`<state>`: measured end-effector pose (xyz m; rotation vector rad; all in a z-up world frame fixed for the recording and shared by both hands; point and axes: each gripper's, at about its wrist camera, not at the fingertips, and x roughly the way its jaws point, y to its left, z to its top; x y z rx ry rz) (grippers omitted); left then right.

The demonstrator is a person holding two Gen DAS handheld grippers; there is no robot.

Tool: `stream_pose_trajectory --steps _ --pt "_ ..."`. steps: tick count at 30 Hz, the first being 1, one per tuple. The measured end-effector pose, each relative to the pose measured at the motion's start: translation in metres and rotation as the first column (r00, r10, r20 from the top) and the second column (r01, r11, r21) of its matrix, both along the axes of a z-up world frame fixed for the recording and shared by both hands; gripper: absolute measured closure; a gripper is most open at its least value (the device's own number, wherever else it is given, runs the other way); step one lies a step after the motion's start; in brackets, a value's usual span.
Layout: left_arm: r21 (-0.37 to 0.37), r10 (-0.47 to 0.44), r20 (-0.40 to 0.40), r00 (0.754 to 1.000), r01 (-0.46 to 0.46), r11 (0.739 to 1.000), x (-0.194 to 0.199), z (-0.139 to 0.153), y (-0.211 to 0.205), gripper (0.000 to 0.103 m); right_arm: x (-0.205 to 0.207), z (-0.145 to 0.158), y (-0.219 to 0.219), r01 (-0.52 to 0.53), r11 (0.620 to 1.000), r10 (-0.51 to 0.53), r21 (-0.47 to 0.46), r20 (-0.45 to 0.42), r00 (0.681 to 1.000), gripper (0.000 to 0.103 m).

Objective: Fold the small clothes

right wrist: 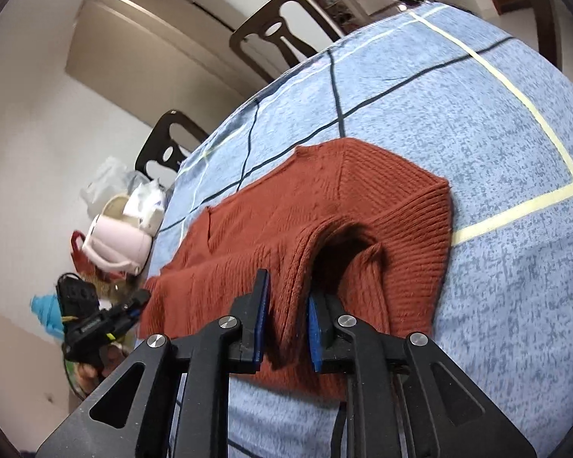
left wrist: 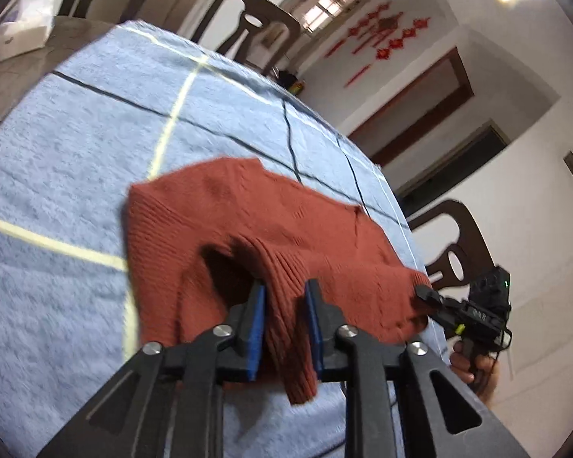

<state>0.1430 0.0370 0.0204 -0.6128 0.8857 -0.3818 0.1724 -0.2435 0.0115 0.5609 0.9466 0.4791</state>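
The left claw (left wrist: 284, 305) has its pads slack around a fold of the red knit (left wrist: 248, 221); the right claw (right wrist: 286, 297) likewise — each parted, knit between. The knit lies doubled on the blue cloth (left wrist: 76, 152), near edge. Fold laid, I judge — next, draw both clear.

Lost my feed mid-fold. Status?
Left tool and right tool: jaws slightly apart, sweater fold between each. Sweater half-folded on blue cloth. Nothing in the way.
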Motion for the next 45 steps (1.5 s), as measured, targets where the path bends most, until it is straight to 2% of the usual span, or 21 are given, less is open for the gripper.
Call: stream_pose_trajectory --steps 4,8,10,12,14,17,21,24,27,29,33,36,43,45 --pt "-0.007 -0.013 -0.014 1.000 0.013 1.000 0.010 -0.003 -0.009 0.081 0.010 0.000 0.008 -0.030 1.000 0.030 -0.001 0.005 1.000 0.087" --pt "-0.037 0.047 0.023 0.999 -0.046 0.998 0.028 0.010 0.000 0.081 0.030 0.011 0.006 -0.012 0.997 0.010 0.076 0.030 1.000 0.087" --pt "-0.023 0.109 0.034 0.993 -0.108 0.994 0.038 0.016 0.007 0.080 0.043 0.013 0.001 0.014 0.992 -0.018 0.124 0.030 0.999 0.086" --pt "-0.023 0.151 0.030 0.988 -0.150 0.988 0.048 0.018 0.016 0.077 0.056 0.013 -0.005 0.059 0.986 -0.061 0.153 0.008 0.998 0.072" --pt "-0.001 0.191 0.035 0.981 -0.191 0.982 0.050 0.022 0.022 0.067 0.061 0.016 -0.009 0.087 0.982 -0.091 0.165 0.016 0.996 0.063" --pt "0.037 0.189 0.073 0.979 -0.192 0.981 0.046 0.028 0.024 0.063 0.057 0.025 -0.009 0.078 0.987 -0.088 0.143 0.070 0.994 0.062" --pt "0.113 0.190 0.076 0.979 -0.198 0.974 0.045 0.023 0.024 0.053 0.053 0.025 -0.010 0.098 0.995 -0.100 0.022 0.097 0.990 0.061" --pt "0.164 0.144 0.053 0.988 -0.151 0.975 0.046 0.013 0.015 0.053 0.054 0.019 -0.008 0.101 0.992 -0.094 -0.076 0.086 0.992 0.061" --pt "0.221 0.088 0.050 0.995 -0.097 0.970 0.044 0.006 0.003 0.053 0.052 0.014 -0.005 0.081 0.989 -0.071 -0.124 0.086 0.994 0.061" --pt "0.257 0.048 0.060 0.997 -0.062 0.964 0.041 0.004 -0.006 0.049 0.052 0.012 -0.002 0.073 0.986 -0.061 -0.150 0.087 0.994 0.061" --pt "0.361 -0.044 0.089 0.995 0.009 0.932 0.030 0.005 -0.021 0.041 0.054 0.011 0.000 0.072 0.981 -0.058 -0.179 0.084 0.995 0.061" --pt "0.440 -0.096 0.096 0.991 0.044 0.897 0.025 0.004 -0.029 0.040 0.057 0.007 0.001 0.067 0.979 -0.054 -0.194 0.071 0.996 0.061" --pt "0.543 -0.240 0.110 0.965 0.144 0.827 0.019 0.003 -0.048 0.038 0.062 -0.005 0.010 0.033 0.972 -0.024 -0.233 0.040 0.999 0.061" --pt "0.588 -0.246 0.124 0.961 0.128 0.799 0.022 0.003 -0.052 0.038 0.063 -0.005 0.012 0.028 0.967 -0.017 -0.255 0.046 0.999 0.061"
